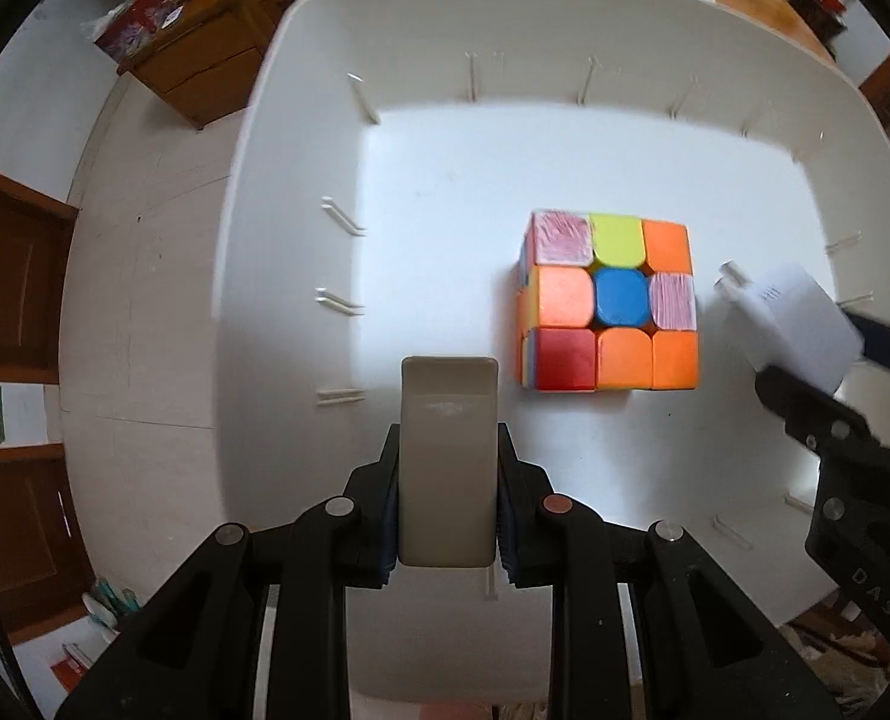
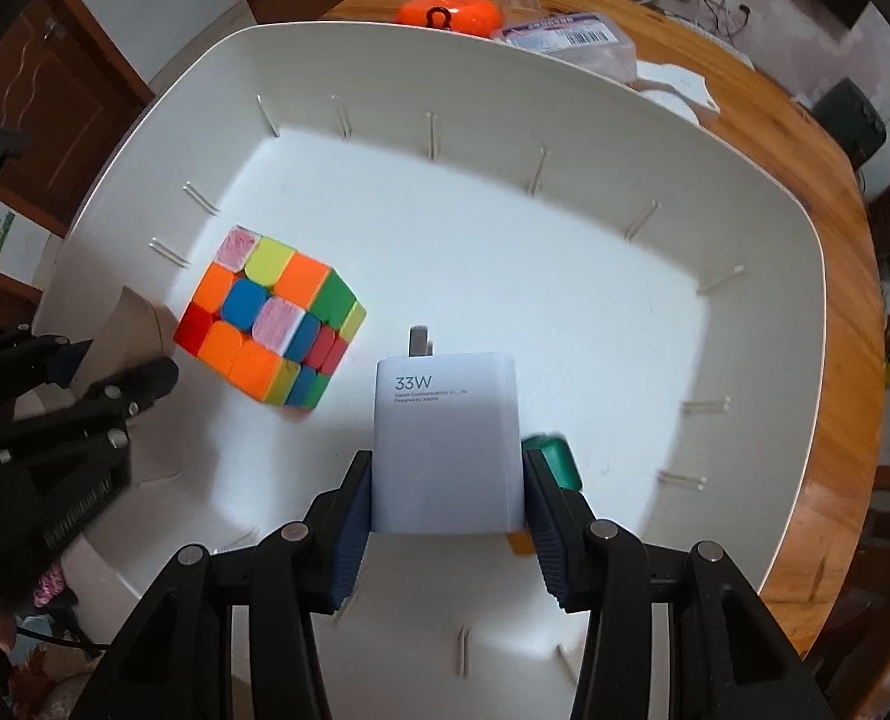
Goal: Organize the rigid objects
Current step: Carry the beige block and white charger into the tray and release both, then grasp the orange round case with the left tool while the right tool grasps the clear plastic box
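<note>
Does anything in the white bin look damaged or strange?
Yes. On the cube in the white bin, two top squares look scratched pinkish-white, unlike the solid-coloured ones. It is also scrambled.

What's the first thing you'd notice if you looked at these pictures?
The colourful puzzle cube jumps out first, sitting alone on the floor of the big white bin. Next, the left gripper holds a plain beige block over the bin beside the cube, and the right gripper grips a white charger marked 33W above the bin too.
</note>
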`<state>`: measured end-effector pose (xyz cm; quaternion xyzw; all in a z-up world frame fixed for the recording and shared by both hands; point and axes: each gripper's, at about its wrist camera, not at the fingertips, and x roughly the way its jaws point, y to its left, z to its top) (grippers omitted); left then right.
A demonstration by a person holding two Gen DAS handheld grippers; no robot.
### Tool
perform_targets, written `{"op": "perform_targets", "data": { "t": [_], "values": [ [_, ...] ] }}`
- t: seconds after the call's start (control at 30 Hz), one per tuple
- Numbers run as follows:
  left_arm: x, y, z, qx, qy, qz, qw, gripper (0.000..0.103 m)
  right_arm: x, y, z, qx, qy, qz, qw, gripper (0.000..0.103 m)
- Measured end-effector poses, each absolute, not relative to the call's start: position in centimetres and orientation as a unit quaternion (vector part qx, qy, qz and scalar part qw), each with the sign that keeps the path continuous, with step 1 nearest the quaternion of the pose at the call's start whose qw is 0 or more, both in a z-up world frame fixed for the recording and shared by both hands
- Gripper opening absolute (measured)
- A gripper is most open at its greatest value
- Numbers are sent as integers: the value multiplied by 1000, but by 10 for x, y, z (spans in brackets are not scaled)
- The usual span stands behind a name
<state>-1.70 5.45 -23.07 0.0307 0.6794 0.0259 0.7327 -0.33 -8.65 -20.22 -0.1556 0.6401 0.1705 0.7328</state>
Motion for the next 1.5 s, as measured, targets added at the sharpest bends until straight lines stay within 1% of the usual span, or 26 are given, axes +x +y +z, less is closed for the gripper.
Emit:
{"op": "perform_targets", "data": {
  "t": [0.3, 0.33, 0.37, 0.4, 0.47, 0.5, 0.57, 0.6, 0.7, 0.77, 0.8, 0.83, 0.87, 1.1, 1.33, 1.5],
  "values": [
    [-15, 43, -251, 41, 691, 18, 721, 28, -2, -76, -211, -169, 641, 179, 727, 47],
    [-14, 44, -252, 40, 693, 17, 720, 30, -3, -76, -211, -170, 641, 181, 726, 50],
    [-15, 43, -252, 38, 694, 16, 719, 35, -5, -76, -211, -168, 640, 185, 727, 53],
    [-15, 42, -252, 34, 695, 11, 718, 37, -6, -76, -210, -168, 638, 186, 728, 55],
    [-14, 38, -252, 32, 693, 4, 720, 43, -9, -76, -206, -172, 627, 186, 736, 64],
    [-15, 36, -251, 35, 692, 3, 721, 45, -11, -77, -204, -174, 622, 187, 740, 64],
    [-17, 31, -249, 38, 691, -3, 722, 52, -12, -78, -201, -174, 618, 188, 743, 64],
    [-18, 29, -249, 40, 691, -5, 722, 54, -13, -81, -199, -172, 617, 191, 744, 64],
    [-23, 18, -245, 51, 689, -14, 723, 64, -8, -80, -196, -171, 612, 188, 749, 64],
    [-26, 10, -242, 59, 687, -25, 724, 74, -4, -83, -192, -163, 612, 189, 750, 64],
    [-28, 7, -240, 64, 684, -27, 726, 77, -5, -87, -191, -157, 614, 187, 751, 64],
    [-29, 3, -238, 72, 680, -25, 729, 84, 1, -82, -191, -154, 615, 186, 751, 64],
    [-29, -4, -236, 84, 675, -21, 733, 87, 6, -84, -191, -149, 615, 185, 752, 64],
    [-35, -10, -224, 91, 664, -12, 742, 87, 11, -96, -178, -129, 613, 174, 760, 64],
    [-29, -9, -193, 76, 653, -6, 754, 87, 17, -107, -160, -111, 598, 165, 777, 64],
    [-16, 7, -177, 69, 649, -3, 758, 87, 21, -114, -152, -97, 594, 156, 783, 64]
  ]
}}
